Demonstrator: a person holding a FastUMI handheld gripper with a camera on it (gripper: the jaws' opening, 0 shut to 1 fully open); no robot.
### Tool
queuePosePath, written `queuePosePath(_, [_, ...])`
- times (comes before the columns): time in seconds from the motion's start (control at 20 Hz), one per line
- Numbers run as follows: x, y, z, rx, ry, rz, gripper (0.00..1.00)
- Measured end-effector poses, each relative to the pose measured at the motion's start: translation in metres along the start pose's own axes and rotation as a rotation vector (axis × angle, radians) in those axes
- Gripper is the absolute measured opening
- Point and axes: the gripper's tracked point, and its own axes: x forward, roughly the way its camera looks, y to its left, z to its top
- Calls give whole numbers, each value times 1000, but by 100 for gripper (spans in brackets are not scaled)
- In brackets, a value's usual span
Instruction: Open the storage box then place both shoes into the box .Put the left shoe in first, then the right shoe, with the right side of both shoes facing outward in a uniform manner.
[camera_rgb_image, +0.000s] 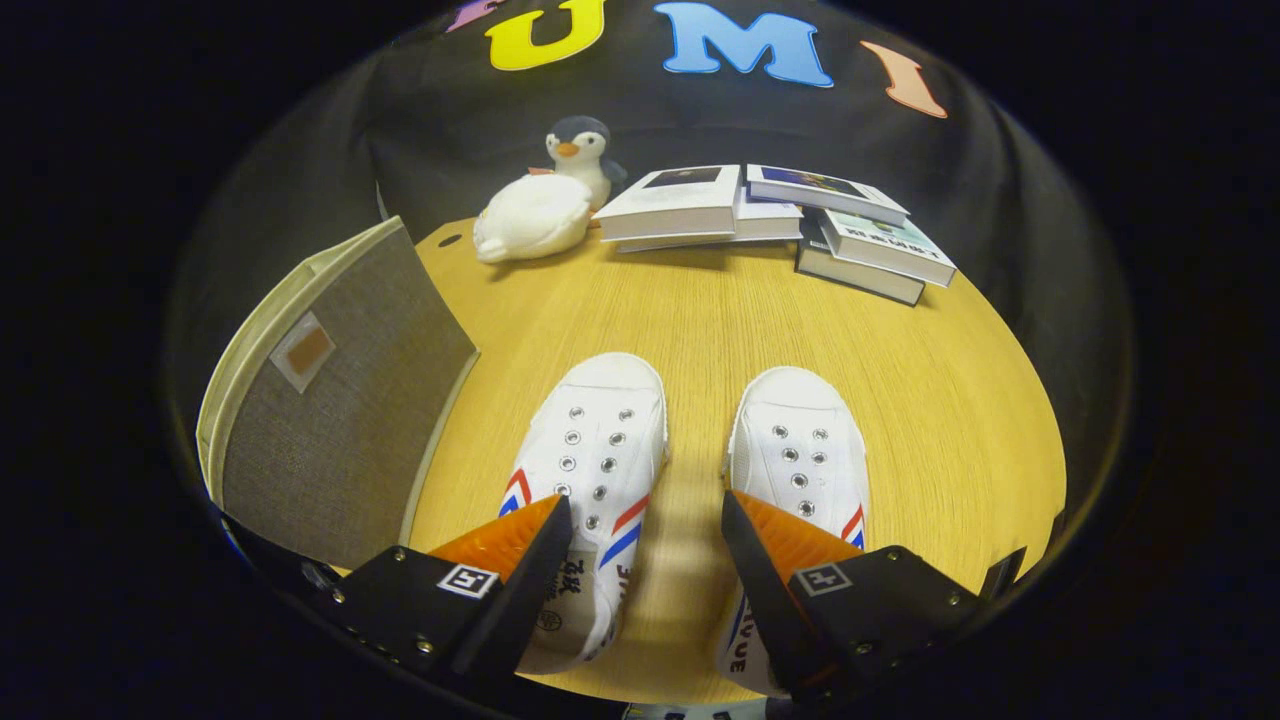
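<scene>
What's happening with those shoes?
A person is holding the hand-held gripper over two white shoes on a wooden table. Its fingers are open and grip nothing; one sits above the left shoe, the other above the right shoe. The grey storage box stands just left of the shoes, and neither shoe is in it yet. Beyond the shoes are a toy penguin, a white plush and some books.
</scene>
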Motion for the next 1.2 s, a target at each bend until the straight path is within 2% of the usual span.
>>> queuePosePath(0.05, [-4,4,-5,2,8,1,83])
queuePosePath(0.2, [7,3,-7,-14,37,-6,82])
queuePosePath(0.35, [9,8,-12,42,50,26,54])
queuePosePath(0.45, [10,9,-13,84,64,61,54])
queuePosePath(0.5, [10,18,-12,149,68,95,54])
queuePosePath(0.55, [14,17,-13,201,72,107,21])
queuePosePath(0.65, [7,19,-15,263,84,109,21])
queuePosePath(0.75, [9,18,-13,316,98,117,8])
queuePosePath(0.8, [11,19,-12,354,91,105,8])
queuePosePath(0.85, [6,19,-10,372,93,110,0])
queuePosePath(1.2, [-21,33,18,517,45,184,0])
